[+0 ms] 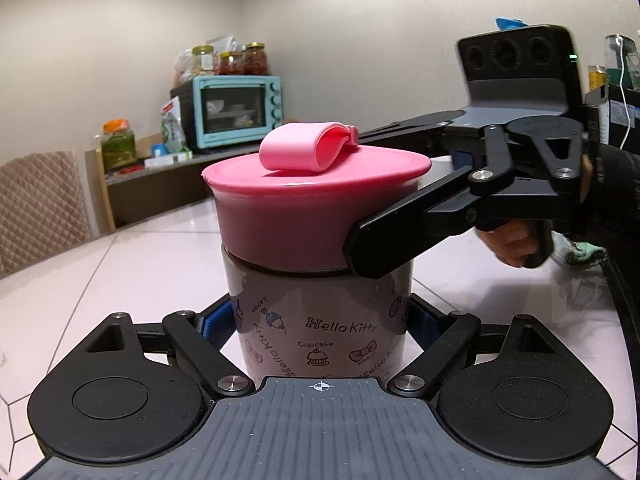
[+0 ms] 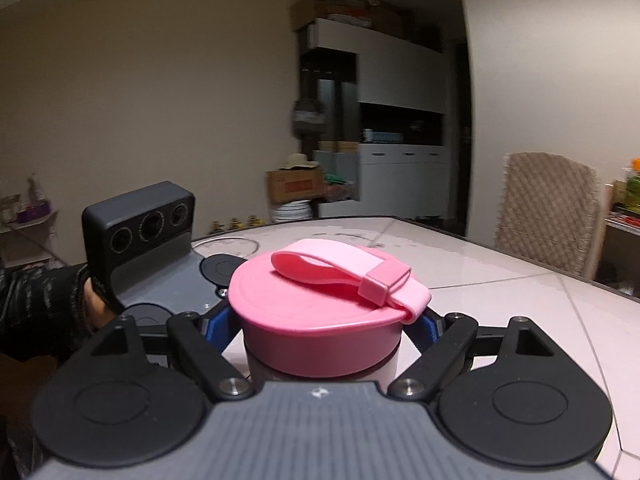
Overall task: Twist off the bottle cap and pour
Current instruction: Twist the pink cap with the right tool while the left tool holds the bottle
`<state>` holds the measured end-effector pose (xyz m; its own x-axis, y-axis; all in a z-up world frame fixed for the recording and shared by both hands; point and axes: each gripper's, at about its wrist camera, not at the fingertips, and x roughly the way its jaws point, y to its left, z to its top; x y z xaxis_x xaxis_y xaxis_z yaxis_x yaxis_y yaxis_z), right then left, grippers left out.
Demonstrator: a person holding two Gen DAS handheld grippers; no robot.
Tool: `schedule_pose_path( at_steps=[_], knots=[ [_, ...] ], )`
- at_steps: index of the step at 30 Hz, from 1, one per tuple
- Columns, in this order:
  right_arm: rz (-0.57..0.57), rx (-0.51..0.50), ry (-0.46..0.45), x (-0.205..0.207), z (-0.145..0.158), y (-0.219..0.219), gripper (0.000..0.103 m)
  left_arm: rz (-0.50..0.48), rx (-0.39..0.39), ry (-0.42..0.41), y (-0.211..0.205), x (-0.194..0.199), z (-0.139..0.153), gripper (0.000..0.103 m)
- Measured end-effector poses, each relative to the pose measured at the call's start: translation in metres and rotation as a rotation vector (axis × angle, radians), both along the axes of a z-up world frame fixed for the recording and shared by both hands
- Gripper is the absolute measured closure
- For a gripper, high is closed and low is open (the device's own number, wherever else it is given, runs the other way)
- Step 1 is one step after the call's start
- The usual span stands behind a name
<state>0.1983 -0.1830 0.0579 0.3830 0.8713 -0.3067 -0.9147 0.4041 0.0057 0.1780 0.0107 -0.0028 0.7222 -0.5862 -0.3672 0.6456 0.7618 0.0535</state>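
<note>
A grey Hello Kitty bottle stands upright on the white table. Its wide pink cap carries a pale pink strap loop. My left gripper is shut on the bottle's body, blue pads against both sides. My right gripper comes in from the right and is shut on the cap. In the right wrist view the cap sits between that gripper's blue pads, with the strap on top. The left gripper's body shows beyond it.
A teal toaster oven and jars stand on a shelf behind the table. A padded chair stands at the table's far left edge. A teal cloth lies on the table at right.
</note>
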Motion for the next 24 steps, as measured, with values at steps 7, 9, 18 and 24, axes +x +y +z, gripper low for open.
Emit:
schedule_pose_path(
  at_steps=[7,9,18,24],
  knots=[
    [-0.256,0.016,-0.029,-0.036,0.005,0.003,0.006,0.000,0.003,-0.002,-0.002,-0.004,-0.001,0.013],
    [-0.325,0.036,-0.037,-0.048,0.006,0.007,0.003,0.000,0.003,-0.002,-0.003,-0.005,-0.001,0.013],
    [-0.487,0.036,-0.076,-0.066,-0.009,0.033,0.003,0.000,0.003,-0.002,-0.002,-0.004,-0.001,0.013],
    [-0.573,0.031,-0.079,-0.064,-0.020,0.039,0.003,0.000,0.003,-0.002,-0.002,-0.004,-0.002,0.013]
  ],
)
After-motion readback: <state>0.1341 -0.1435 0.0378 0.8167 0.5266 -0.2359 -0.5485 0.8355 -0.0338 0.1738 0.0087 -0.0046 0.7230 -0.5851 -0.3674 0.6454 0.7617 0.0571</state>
